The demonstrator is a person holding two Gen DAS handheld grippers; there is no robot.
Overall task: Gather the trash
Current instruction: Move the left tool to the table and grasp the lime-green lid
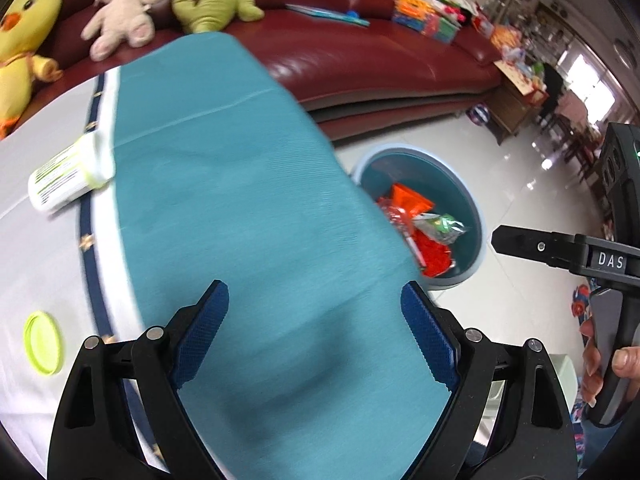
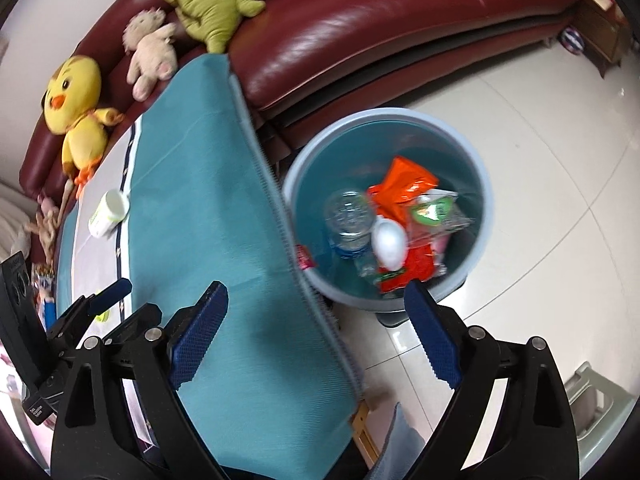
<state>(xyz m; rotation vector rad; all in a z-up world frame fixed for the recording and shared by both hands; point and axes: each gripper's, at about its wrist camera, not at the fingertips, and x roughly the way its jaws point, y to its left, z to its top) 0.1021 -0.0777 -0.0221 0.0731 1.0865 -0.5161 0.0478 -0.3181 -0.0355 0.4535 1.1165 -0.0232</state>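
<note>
A round blue trash bin [image 2: 486,216] stands on the floor beside the table; it also shows in the left wrist view [image 1: 478,216]. It holds orange wrappers [image 2: 404,188], a clear plastic bottle [image 2: 348,216] and a white egg-shaped piece [image 2: 388,244]. A white bottle with a green label [image 1: 68,174] lies on the table, also in the right wrist view [image 2: 108,214]. A lime lid [image 1: 42,342] lies near the left. My left gripper [image 1: 316,332] is open and empty over the teal cloth [image 1: 248,200]. My right gripper [image 2: 316,332] is open and empty, over the table edge near the bin.
A dark red leather sofa [image 1: 360,48] runs behind the table with a yellow duck plush [image 2: 76,108], a cream plush [image 2: 150,52] and a green plush [image 2: 212,4]. Toys and boxes [image 1: 432,12] sit on the sofa's far end. White tiled floor [image 2: 540,160] surrounds the bin.
</note>
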